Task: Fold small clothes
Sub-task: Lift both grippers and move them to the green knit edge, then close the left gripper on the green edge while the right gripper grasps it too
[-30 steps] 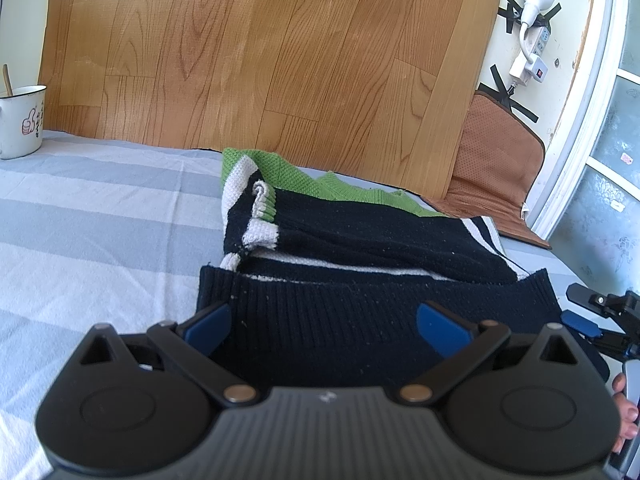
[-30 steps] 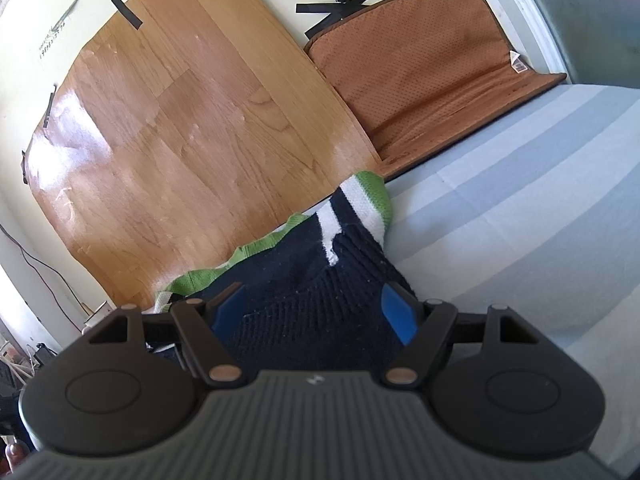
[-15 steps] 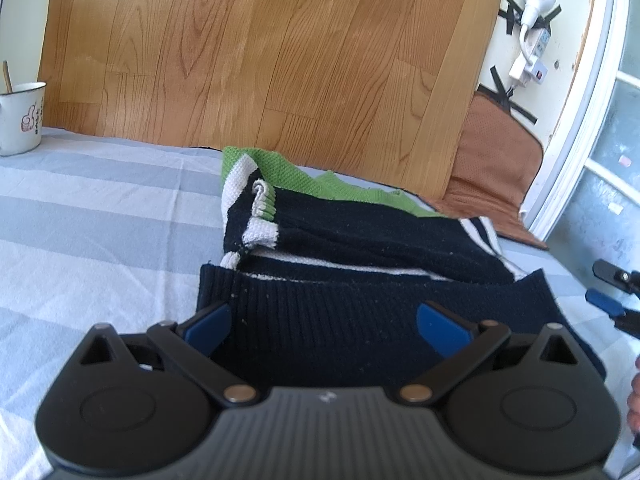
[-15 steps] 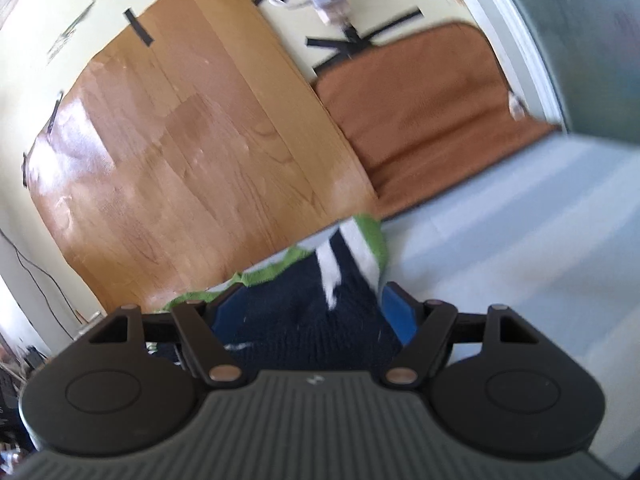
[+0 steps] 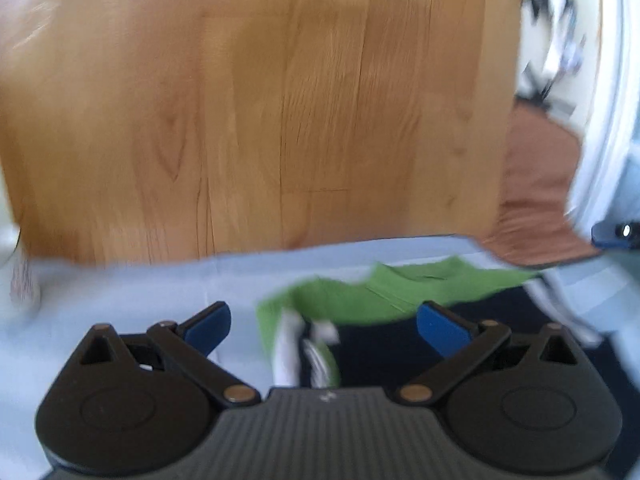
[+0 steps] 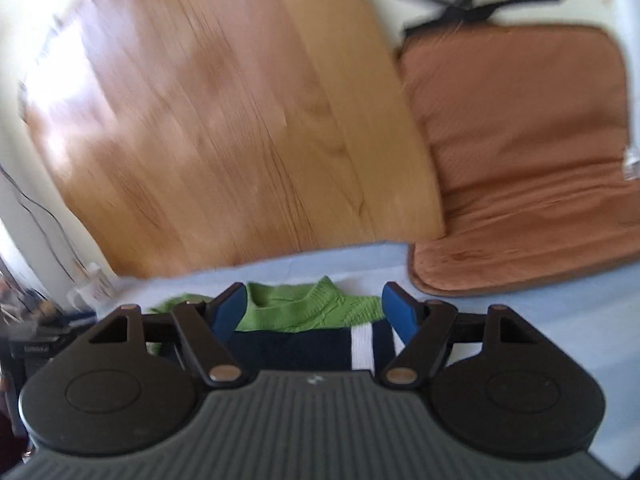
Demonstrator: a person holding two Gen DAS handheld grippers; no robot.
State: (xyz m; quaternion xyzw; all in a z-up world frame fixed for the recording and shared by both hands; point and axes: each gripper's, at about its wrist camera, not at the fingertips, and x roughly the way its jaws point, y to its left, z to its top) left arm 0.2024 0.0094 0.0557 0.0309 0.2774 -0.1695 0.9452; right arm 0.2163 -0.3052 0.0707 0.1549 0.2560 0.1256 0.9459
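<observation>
**A:** Both wrist views are motion-blurred. The left gripper stands with its blue pads spread wide and nothing pressed between them; the sweater lies on the pale blue striped bed sheet beyond and below its fingers.

**B:** And the right gripper?

**A:** Its jaws also stand apart. The knit's green collar end and a navy panel with a white stripe appear in the gap between the fingers, but the pads do not press on the fabric.

**B:** Where does the garment sit in the room?

**A:** Near the far edge of the sheet, close to a wood-grain panel that leans against the wall. A brown cushion rests against the wall to the right of the panel, with black tape strips above it. A white mug stands at the left edge of the left view.
</observation>
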